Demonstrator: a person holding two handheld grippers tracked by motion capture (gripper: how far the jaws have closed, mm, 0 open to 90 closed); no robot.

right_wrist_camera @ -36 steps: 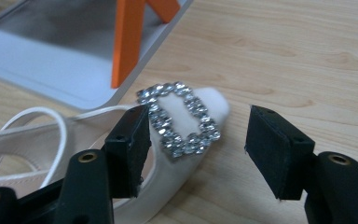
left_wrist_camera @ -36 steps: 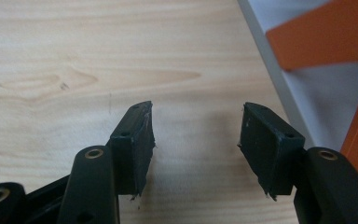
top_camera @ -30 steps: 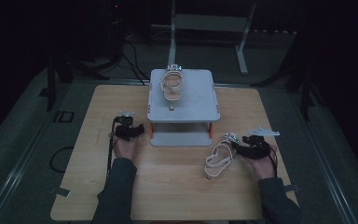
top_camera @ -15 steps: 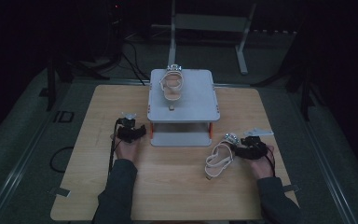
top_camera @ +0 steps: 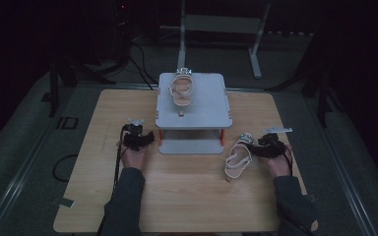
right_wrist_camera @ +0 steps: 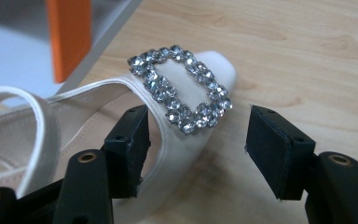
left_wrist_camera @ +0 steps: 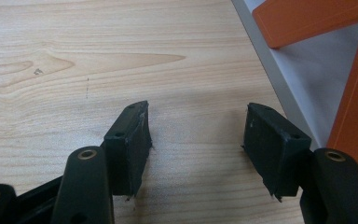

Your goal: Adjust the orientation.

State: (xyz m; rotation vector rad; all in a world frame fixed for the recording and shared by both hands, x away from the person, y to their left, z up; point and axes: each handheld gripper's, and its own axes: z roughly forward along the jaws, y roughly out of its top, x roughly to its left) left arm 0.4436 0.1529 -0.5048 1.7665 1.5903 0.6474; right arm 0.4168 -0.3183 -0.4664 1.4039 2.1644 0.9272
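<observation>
White strappy sandal with a rhinestone buckle (top_camera: 238, 159) lies flat on the light wooden table (top_camera: 187, 196), right of the grey two-tier stand with orange posts (top_camera: 193, 110) and just in front of its right corner. Working left to right: the left gripper (top_camera: 139, 139) rests low over bare wood just beside the stand's left front post, its jaws wide apart and nothing between them; they have just been opening a little further. On the stand's top shelf sits a second white sandal (top_camera: 182, 89), toe toward the person. The right gripper (right_wrist_camera: 196, 144) stands at the toe end of the table sandal, jaws open astride the buckled strap; the left pad (right_wrist_camera: 131, 140) is at the strap's edge, the right pad stands clear of it.
</observation>
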